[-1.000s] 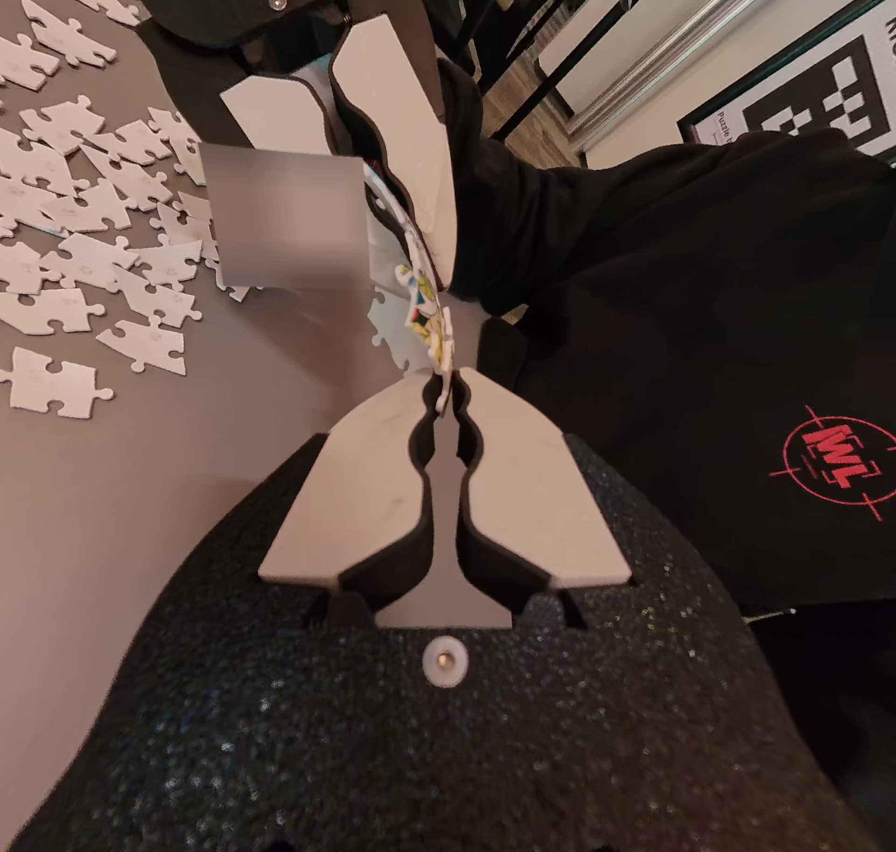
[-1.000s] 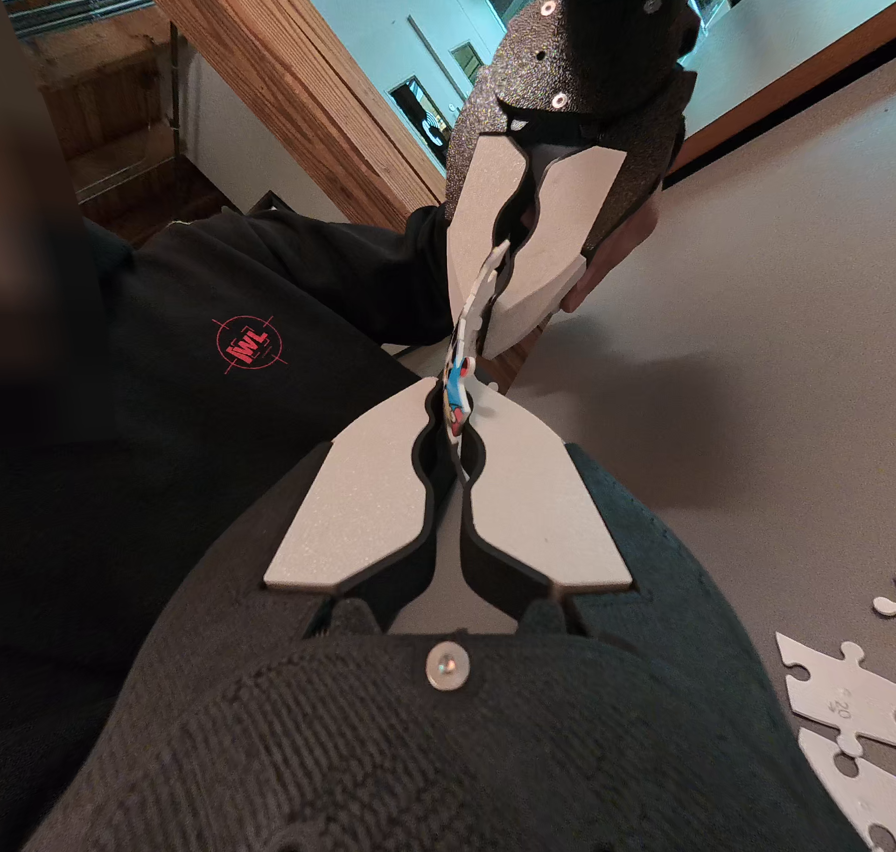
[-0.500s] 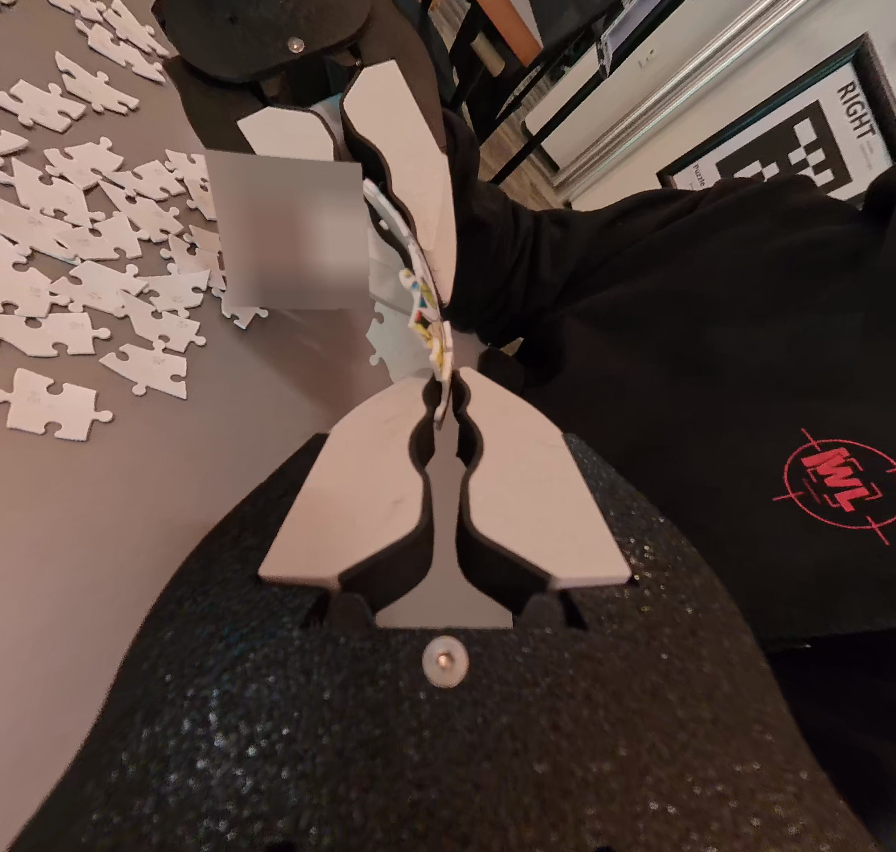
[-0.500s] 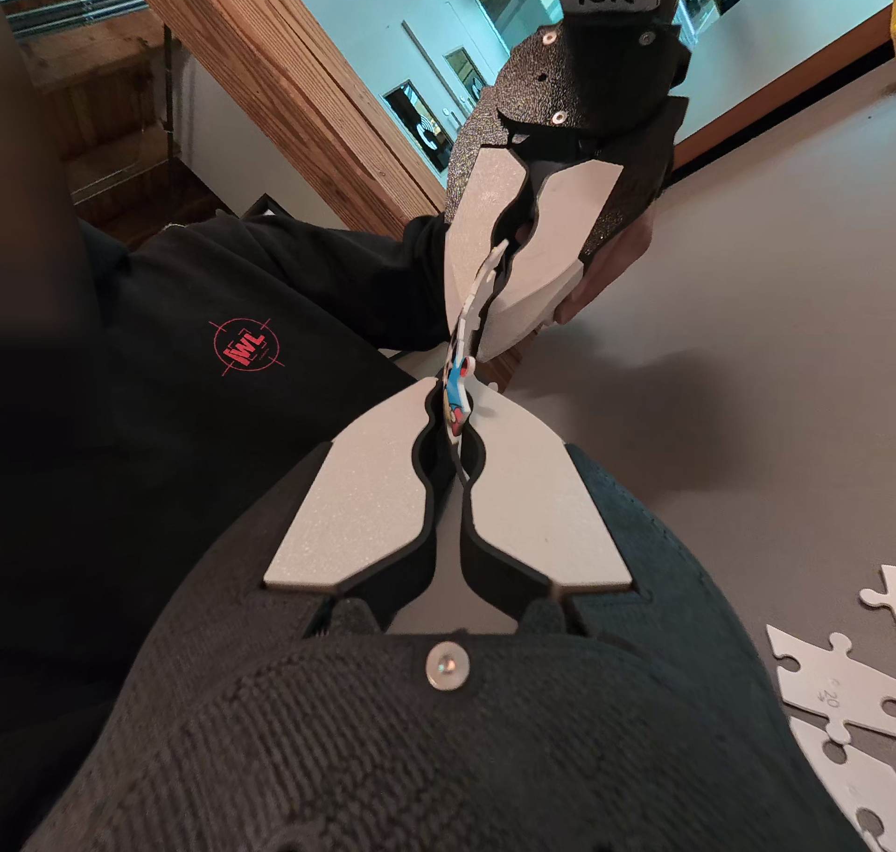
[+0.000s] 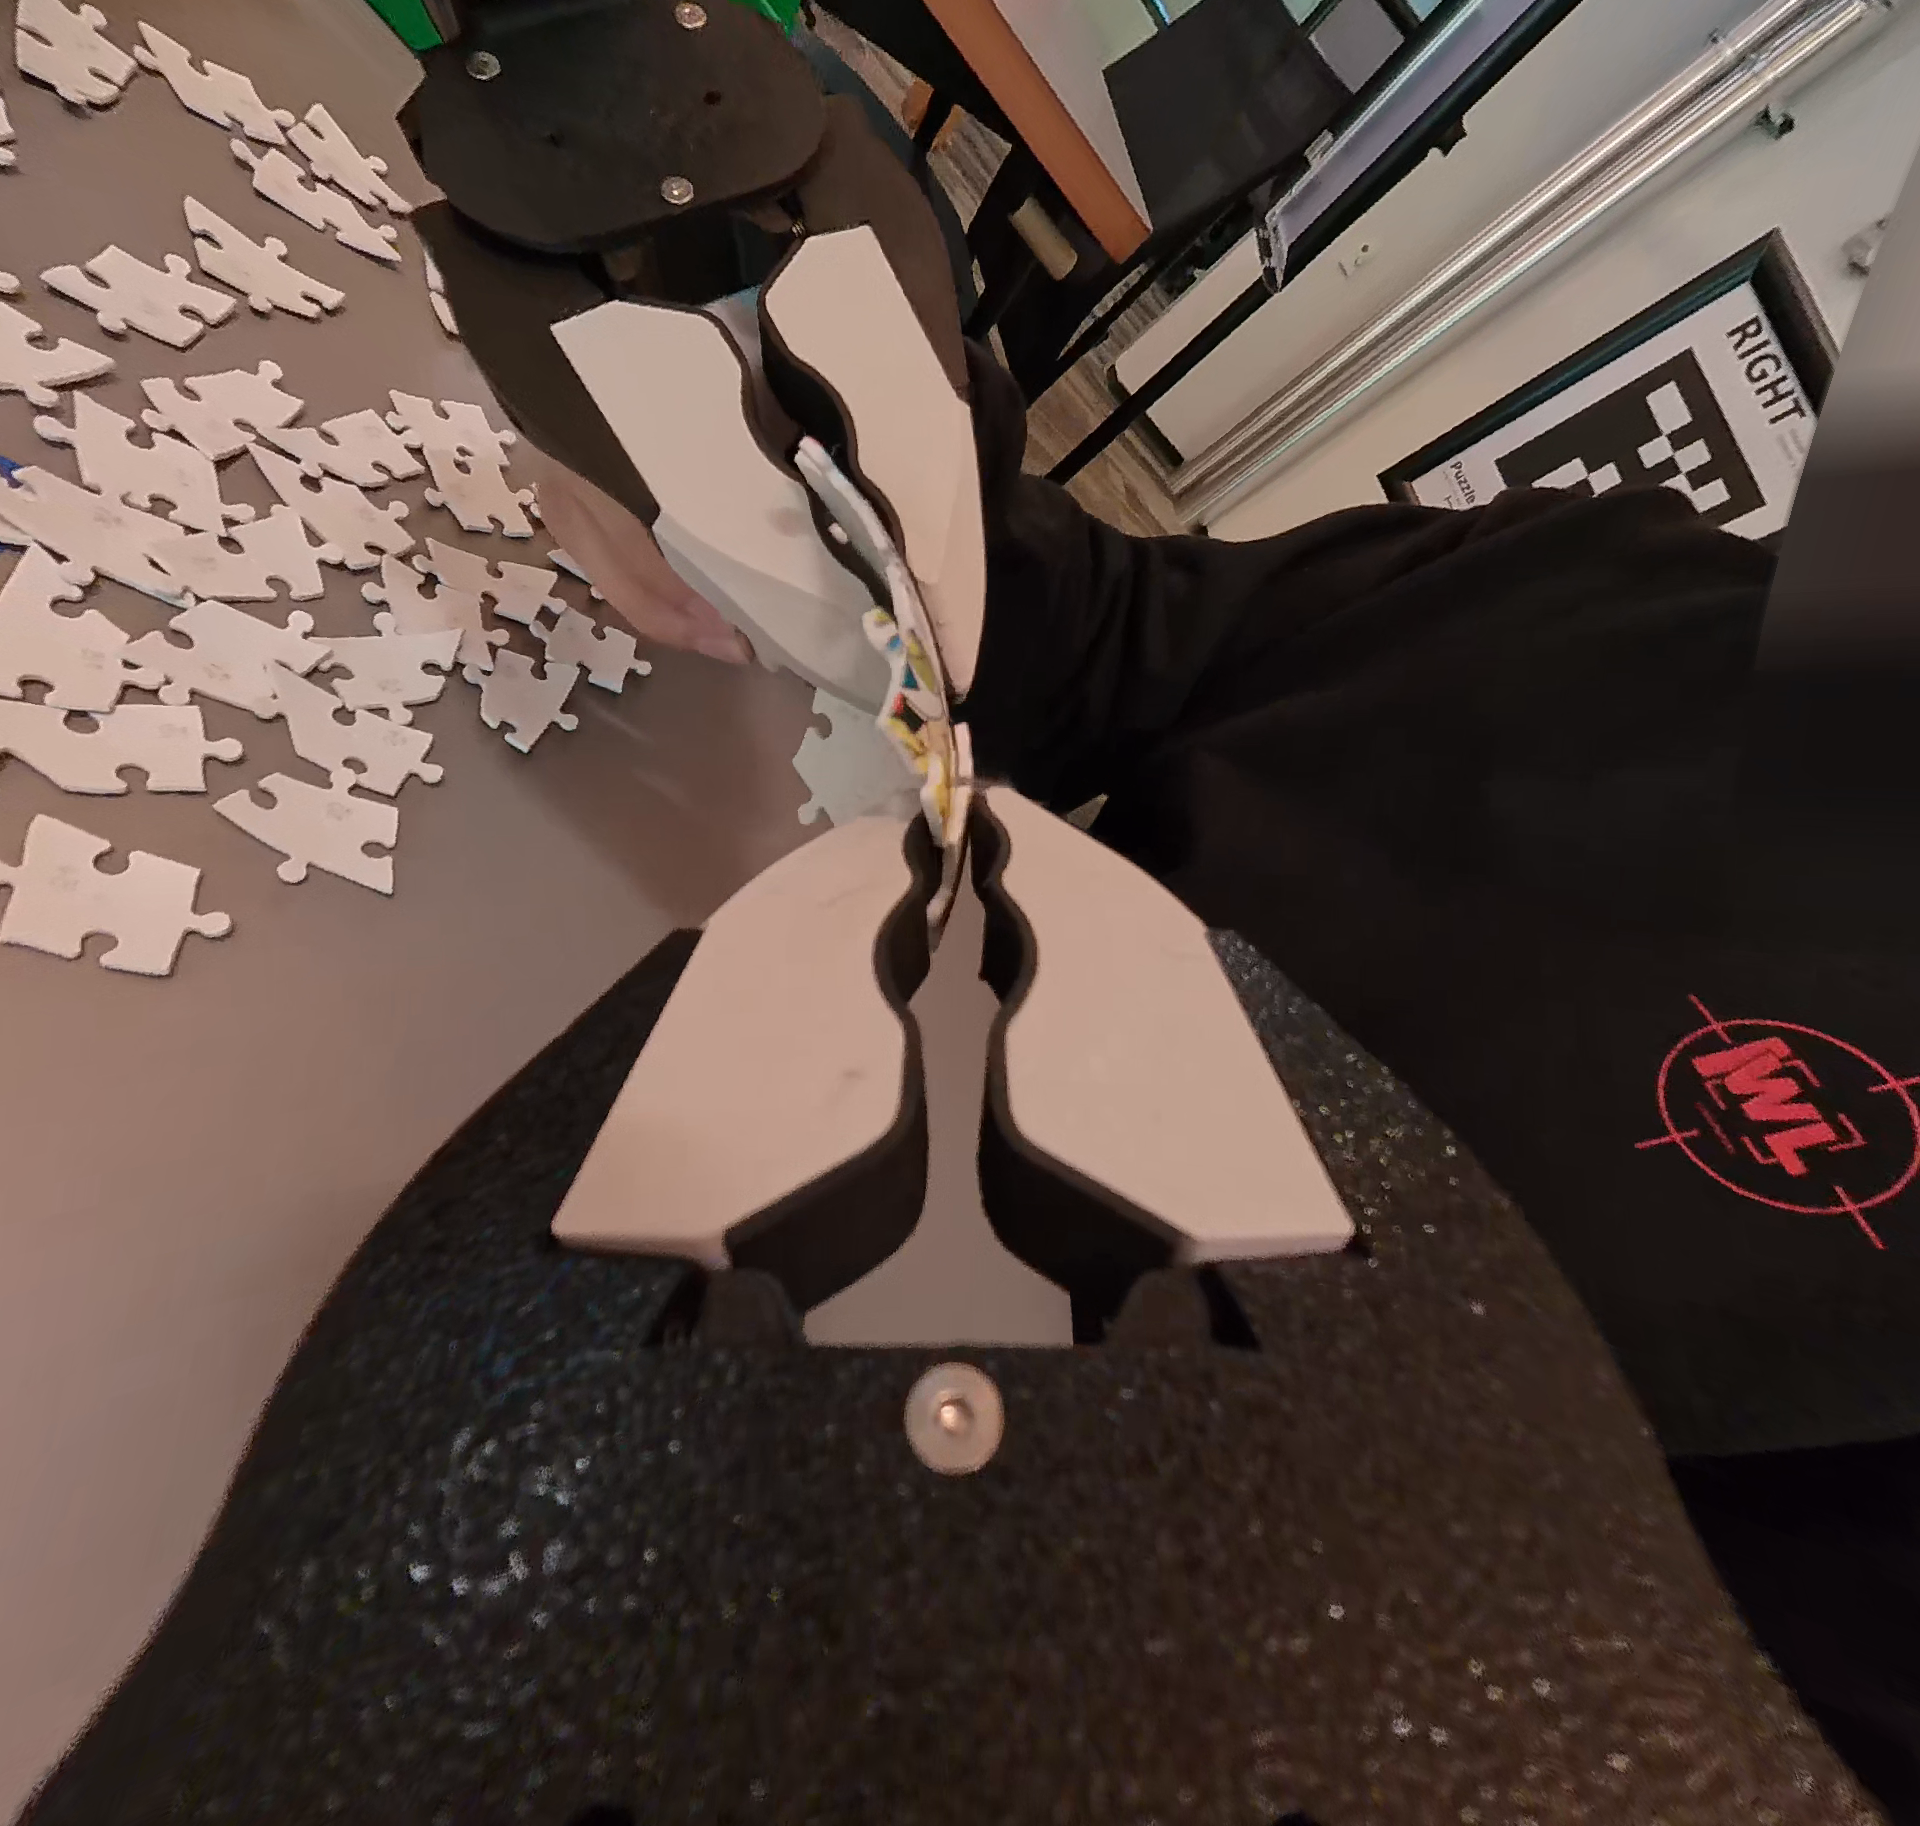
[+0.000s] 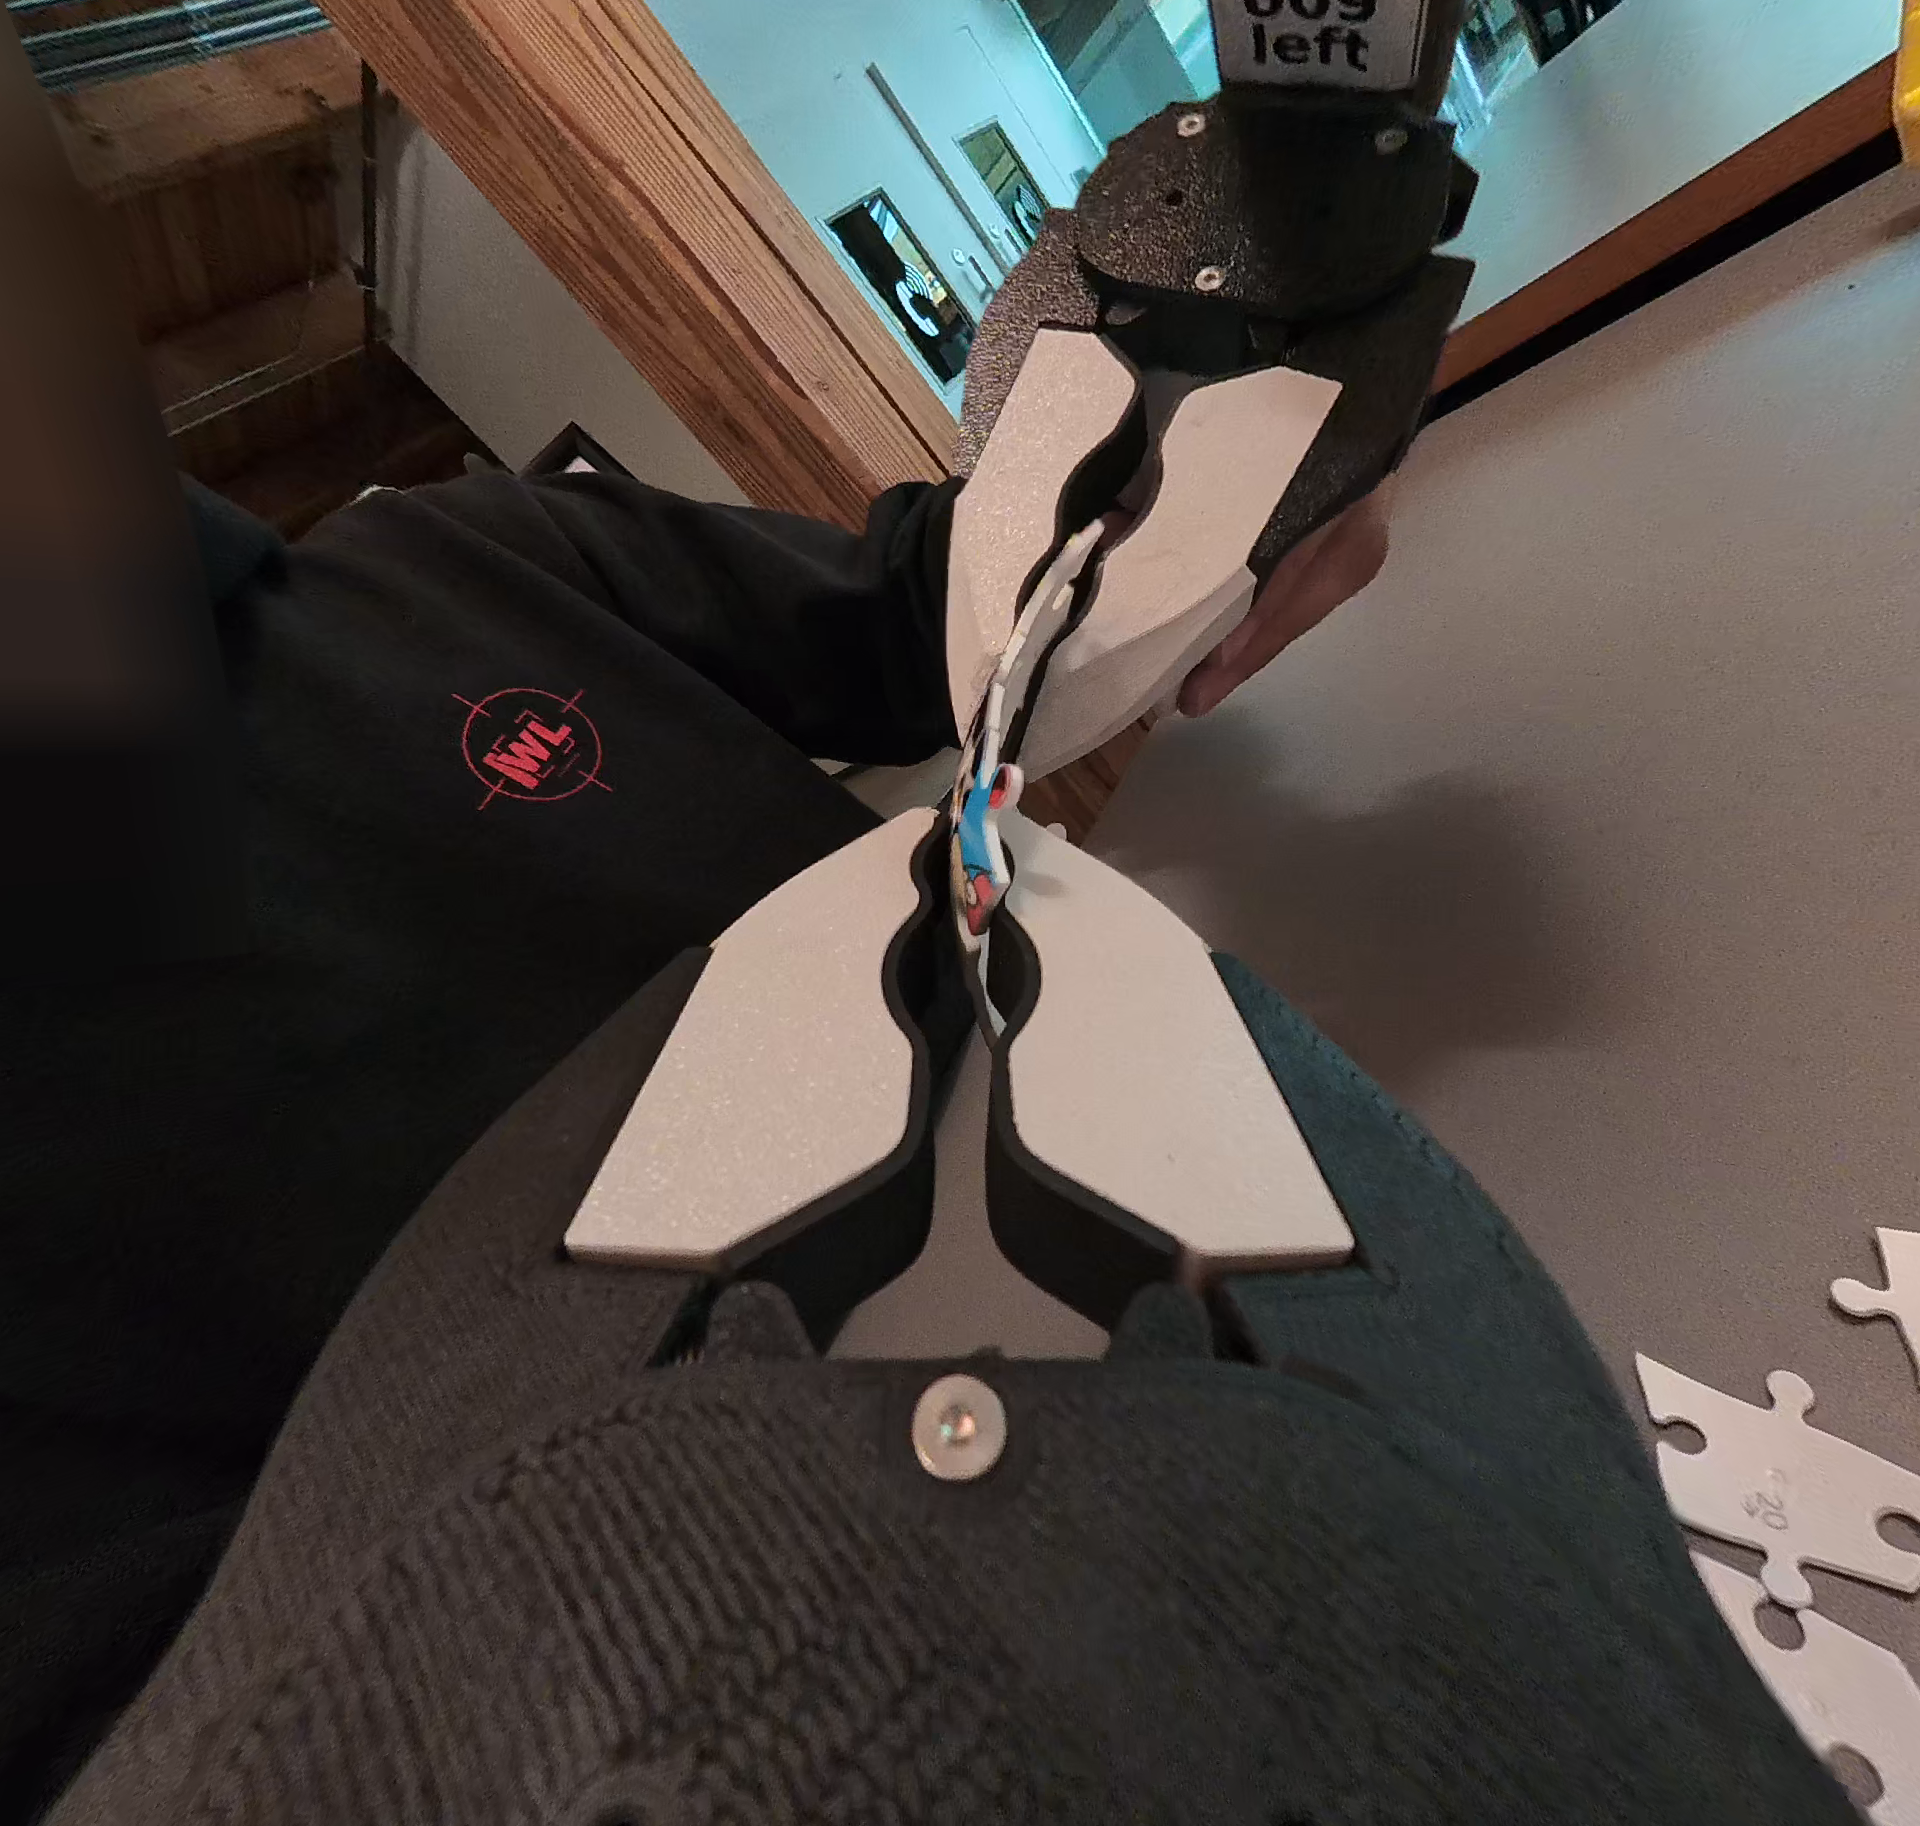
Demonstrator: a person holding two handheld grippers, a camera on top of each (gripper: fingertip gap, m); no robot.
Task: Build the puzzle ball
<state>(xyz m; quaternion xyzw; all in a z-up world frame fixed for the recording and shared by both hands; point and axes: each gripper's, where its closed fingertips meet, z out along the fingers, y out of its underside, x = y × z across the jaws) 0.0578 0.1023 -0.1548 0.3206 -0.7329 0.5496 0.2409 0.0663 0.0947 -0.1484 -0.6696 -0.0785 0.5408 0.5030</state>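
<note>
In the left wrist view my left gripper [image 5: 951, 841] is shut on a puzzle piece [image 5: 943, 789] seen edge-on, printed yellow and white. Facing it, my right gripper [image 5: 940, 680] is shut on a curved strip of joined pieces [image 5: 904, 623]. The two meet end to end above the table edge; I cannot tell whether they are locked together. In the right wrist view my right gripper [image 6: 971, 841] is shut on the blue and red printed strip [image 6: 979, 846], and the left gripper [image 6: 1003, 727] grips its white-backed piece [image 6: 1049, 602].
Several loose white puzzle pieces [image 5: 260, 550] lie face down on the grey table [image 5: 208, 1101] to the left; a few more [image 6: 1766, 1464] lie at the lower right. A person's black sweater [image 5: 1455, 789] is close behind the grippers. A wooden post [image 6: 623, 197] stands behind. The grippers are tip to tip, or close to it.
Both grippers stay shut on their pieces, which stay end to end. The opposite gripper has slid lower in each view, so more of its body shows.
</note>
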